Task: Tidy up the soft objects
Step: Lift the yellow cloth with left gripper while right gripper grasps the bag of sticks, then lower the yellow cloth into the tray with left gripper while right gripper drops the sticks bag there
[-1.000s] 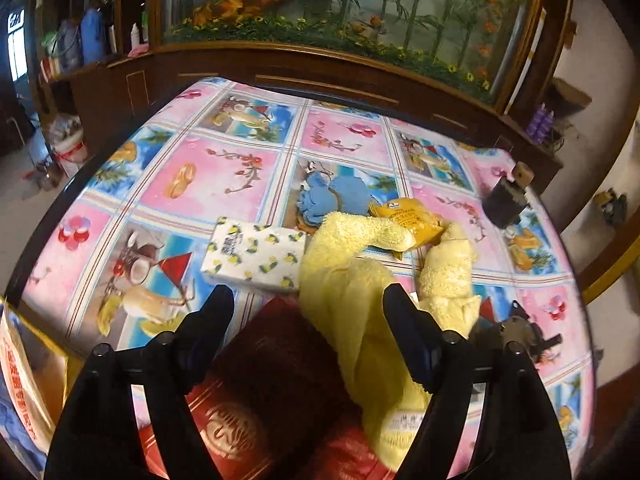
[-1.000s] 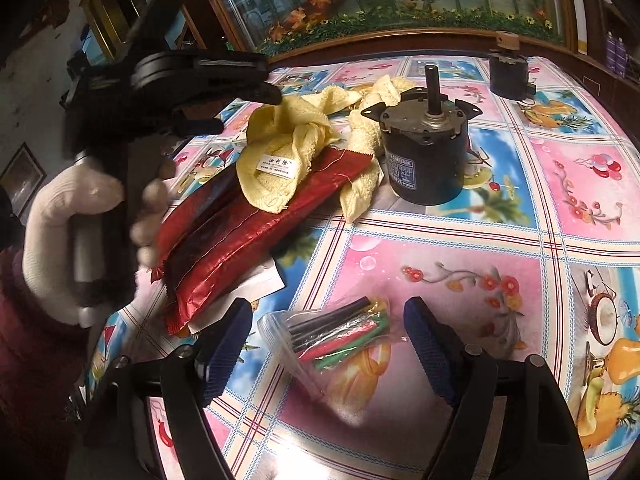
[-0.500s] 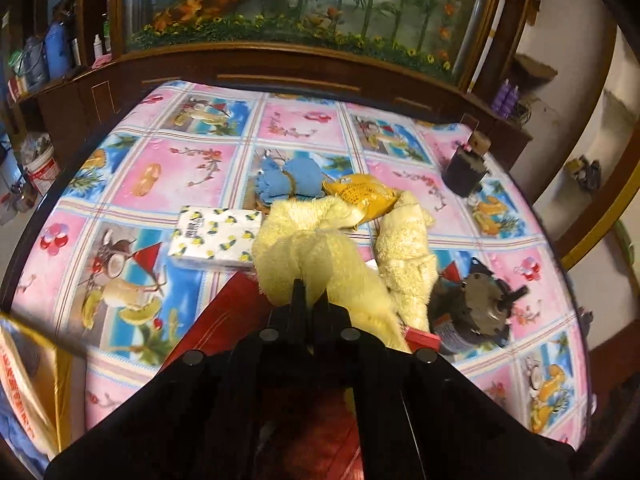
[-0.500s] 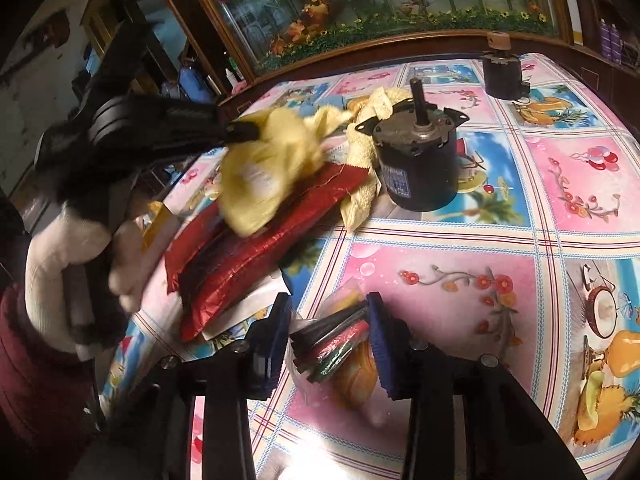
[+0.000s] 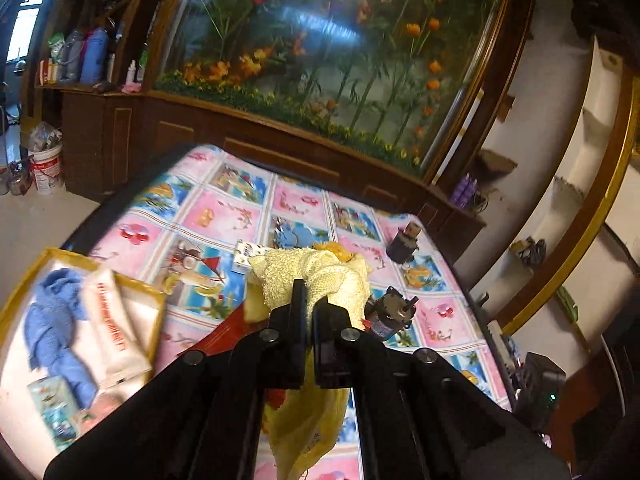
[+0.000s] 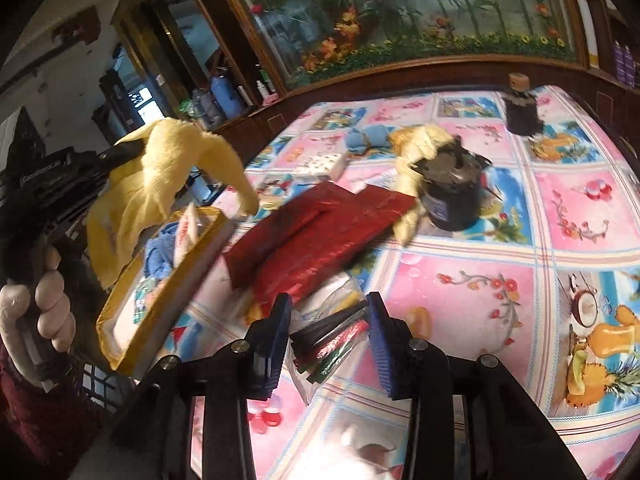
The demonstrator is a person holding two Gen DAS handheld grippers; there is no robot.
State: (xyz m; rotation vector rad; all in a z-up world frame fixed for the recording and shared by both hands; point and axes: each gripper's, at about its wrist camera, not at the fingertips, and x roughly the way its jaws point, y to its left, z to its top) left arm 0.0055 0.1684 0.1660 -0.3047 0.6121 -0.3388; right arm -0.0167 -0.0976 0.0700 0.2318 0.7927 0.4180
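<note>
My left gripper [image 5: 310, 300] is shut on a yellow towel [image 5: 312, 276], which hangs lifted off the table. In the right wrist view that towel [image 6: 160, 176] dangles over a yellow-rimmed box [image 6: 160, 280] beside the table's left edge, with a gloved hand [image 6: 44, 312] on the left gripper's handle. Inside the box [image 5: 100, 268] lie a blue cloth [image 5: 52, 320] and a white pack [image 5: 112, 320]. My right gripper [image 6: 328, 328] is shut on a clear bag of coloured sticks [image 6: 332, 340] near the table's front. A second yellow towel [image 6: 420, 144] and a blue cloth [image 6: 368, 138] lie farther back.
A red foil packet [image 6: 320, 240] lies mid-table, with a patterned tissue pack [image 6: 324, 164] behind it. A black motor [image 6: 452, 196] stands on the second towel's edge, and a smaller one [image 6: 520, 108] sits at the far right. A dark wooden cabinet with an aquarium backs the table.
My left gripper closed on the yellow towel, lifted it and swung it left over the box. My right gripper closed on the bag of sticks.
</note>
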